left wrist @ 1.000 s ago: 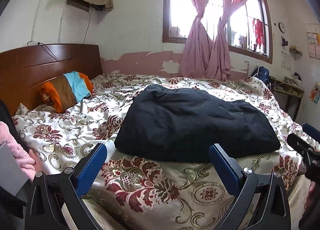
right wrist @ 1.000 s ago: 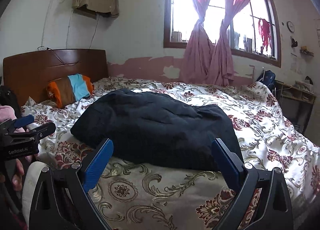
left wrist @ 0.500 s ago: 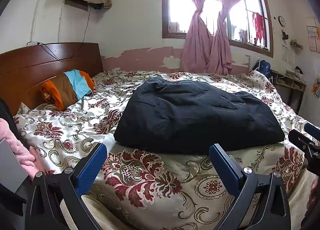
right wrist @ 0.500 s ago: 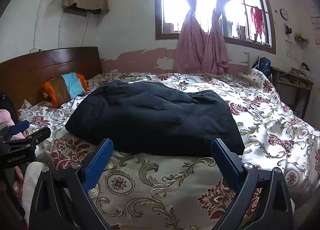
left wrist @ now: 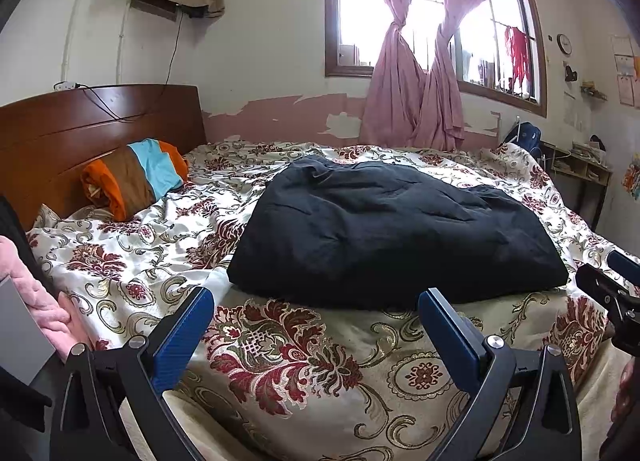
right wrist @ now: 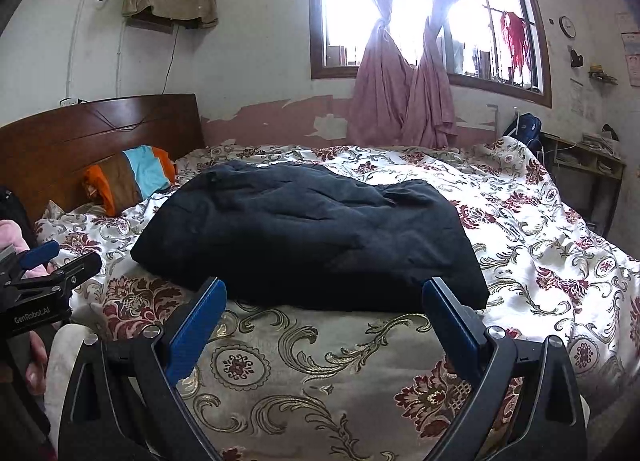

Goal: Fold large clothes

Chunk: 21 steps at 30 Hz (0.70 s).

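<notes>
Both hand-held grippers, left (left wrist: 316, 311) and right (right wrist: 324, 301), hang released short of the puffy black padded garment (left wrist: 394, 231); pinching only its top layer, we risk dragging it across the floral bedspread (left wrist: 292, 353).

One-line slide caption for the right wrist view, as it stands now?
Open right tool poised before a folded dark garment on a floral bedspread, left tool alongside.

a bed (left wrist: 132, 261) with a floral red-and-cream cover fills the room, its dark wooden headboard (left wrist: 80, 133) at the left. behind it a white wall (left wrist: 260, 41) peels over pink paint. a wood-framed window (right wrist: 400, 9) glows bright behind knotted pink curtains (left wrist: 412, 101). a small clock (left wrist: 564, 44) hangs at the right.
</notes>
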Each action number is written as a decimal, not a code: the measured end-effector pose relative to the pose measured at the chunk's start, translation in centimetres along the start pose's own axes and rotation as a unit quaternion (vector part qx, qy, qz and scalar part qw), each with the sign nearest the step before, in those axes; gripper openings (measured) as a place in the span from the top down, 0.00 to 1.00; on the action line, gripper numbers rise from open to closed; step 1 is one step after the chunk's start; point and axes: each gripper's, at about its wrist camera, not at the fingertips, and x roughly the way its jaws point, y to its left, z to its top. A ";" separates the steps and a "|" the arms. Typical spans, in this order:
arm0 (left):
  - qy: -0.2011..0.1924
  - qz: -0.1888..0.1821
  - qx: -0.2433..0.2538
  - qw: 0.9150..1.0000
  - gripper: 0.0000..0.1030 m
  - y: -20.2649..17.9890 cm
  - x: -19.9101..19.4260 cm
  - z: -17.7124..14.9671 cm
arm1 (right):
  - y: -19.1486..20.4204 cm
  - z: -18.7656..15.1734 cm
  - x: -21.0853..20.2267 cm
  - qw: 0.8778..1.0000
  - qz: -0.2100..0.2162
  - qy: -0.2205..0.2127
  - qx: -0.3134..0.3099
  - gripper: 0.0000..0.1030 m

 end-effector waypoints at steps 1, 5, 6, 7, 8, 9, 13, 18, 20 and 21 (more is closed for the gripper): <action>0.000 0.000 0.000 1.000 0.00 0.0 0.0 0.0 | 0.0 0.0 0.0 1.000 0.000 0.000 0.000 0.06; 0.000 0.000 0.000 1.000 0.00 0.0 -0.1 0.0 | 0.0 0.0 0.0 1.000 0.000 0.000 0.001 0.06; -0.001 -0.001 0.000 1.000 0.00 -0.1 -0.1 0.0 | 0.0 0.0 0.0 1.000 0.000 0.000 0.000 0.06; -0.001 -0.001 -0.001 1.000 0.00 -0.1 -0.1 0.0 | 0.0 0.0 0.0 1.000 0.000 0.000 0.000 0.07; 0.000 0.000 0.000 1.000 0.00 -0.1 -0.1 0.0 | 0.0 0.0 0.0 1.000 0.000 0.000 0.000 0.06; 0.000 0.000 0.000 1.000 0.00 -0.1 -0.1 0.0 | -0.1 0.0 0.0 1.000 0.000 0.001 0.000 0.06; -0.002 0.000 0.001 1.000 0.00 -0.1 -0.1 0.0 | 0.1 0.0 0.0 1.000 0.000 0.001 0.000 0.06; -0.002 -0.001 0.000 1.000 0.00 -0.1 -0.1 0.1 | 0.2 0.0 0.0 1.000 -0.001 0.000 0.000 0.06; -0.002 0.000 0.000 1.000 0.00 -0.1 -0.2 0.1 | 0.2 0.0 0.0 1.000 0.000 0.000 0.001 0.06; -0.001 0.000 0.000 1.000 0.00 -0.1 -0.2 0.1 | 0.1 0.0 0.0 1.000 0.000 0.001 0.000 0.07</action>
